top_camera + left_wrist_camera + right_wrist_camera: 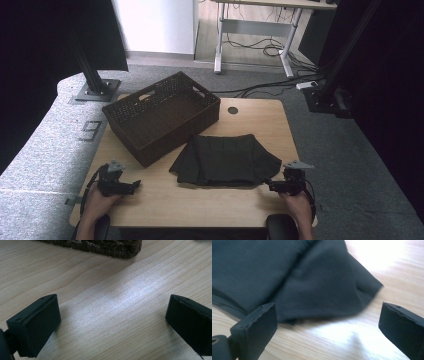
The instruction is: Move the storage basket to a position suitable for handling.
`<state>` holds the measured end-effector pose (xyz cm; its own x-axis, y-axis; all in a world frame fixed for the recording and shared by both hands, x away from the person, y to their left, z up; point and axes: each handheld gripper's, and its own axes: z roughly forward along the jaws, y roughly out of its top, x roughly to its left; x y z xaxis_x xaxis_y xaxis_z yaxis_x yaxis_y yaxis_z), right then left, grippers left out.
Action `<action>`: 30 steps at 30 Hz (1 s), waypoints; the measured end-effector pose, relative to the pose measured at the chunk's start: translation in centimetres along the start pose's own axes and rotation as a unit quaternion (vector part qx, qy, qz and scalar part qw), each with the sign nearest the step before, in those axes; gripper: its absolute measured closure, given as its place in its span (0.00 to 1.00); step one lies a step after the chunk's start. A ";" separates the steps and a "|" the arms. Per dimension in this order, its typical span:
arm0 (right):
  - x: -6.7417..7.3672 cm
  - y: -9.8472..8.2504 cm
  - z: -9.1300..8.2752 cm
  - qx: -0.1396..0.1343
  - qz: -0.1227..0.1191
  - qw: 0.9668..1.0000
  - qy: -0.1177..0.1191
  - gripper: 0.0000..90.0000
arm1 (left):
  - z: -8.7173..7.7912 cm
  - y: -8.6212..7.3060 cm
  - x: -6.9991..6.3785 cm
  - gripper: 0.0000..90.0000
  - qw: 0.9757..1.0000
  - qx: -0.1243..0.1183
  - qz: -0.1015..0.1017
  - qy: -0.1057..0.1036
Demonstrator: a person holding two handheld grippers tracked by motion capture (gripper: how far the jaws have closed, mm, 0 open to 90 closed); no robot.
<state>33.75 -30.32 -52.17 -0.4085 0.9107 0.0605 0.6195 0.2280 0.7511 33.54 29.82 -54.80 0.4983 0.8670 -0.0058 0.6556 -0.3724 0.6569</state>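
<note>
A folded black cloth (225,160) lies in the middle of the wooden table (200,205), right of a dark woven basket (162,115). My left gripper (136,186) rests near the front left of the table, open, with bare wood between its jaws; the basket's corner (117,250) is just ahead of it. My right gripper (267,185) sits at the front right, open, pointing at the cloth's near right corner (332,297). The cloth edge lies just ahead of its fingertips (254,327), apart from them.
The basket is empty and sits at an angle on the back left of the table. A round cable hole (233,110) is at the back of the table. Black frame posts (92,75) stand behind on grey carpet.
</note>
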 end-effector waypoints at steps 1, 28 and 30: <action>0.1 0.2 0.0 -0.001 -0.001 1.000 0.001 0.01 | 0.0 0.0 0.0 0.00 1.000 0.000 0.000 0.000; 3.2 7.0 4.6 0.026 -0.070 0.997 0.019 0.00 | 0.0 0.0 0.0 0.00 1.000 0.000 0.000 0.000; 3.4 7.5 5.0 0.023 -0.075 0.997 0.019 0.00 | 0.0 0.0 0.0 0.00 1.000 0.000 0.000 0.000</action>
<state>40.33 -23.77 -49.61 -0.5237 0.8515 -0.0248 0.5797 0.3776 0.7220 33.52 29.81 -54.80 0.4978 0.8673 -0.0061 0.6558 -0.3718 0.6570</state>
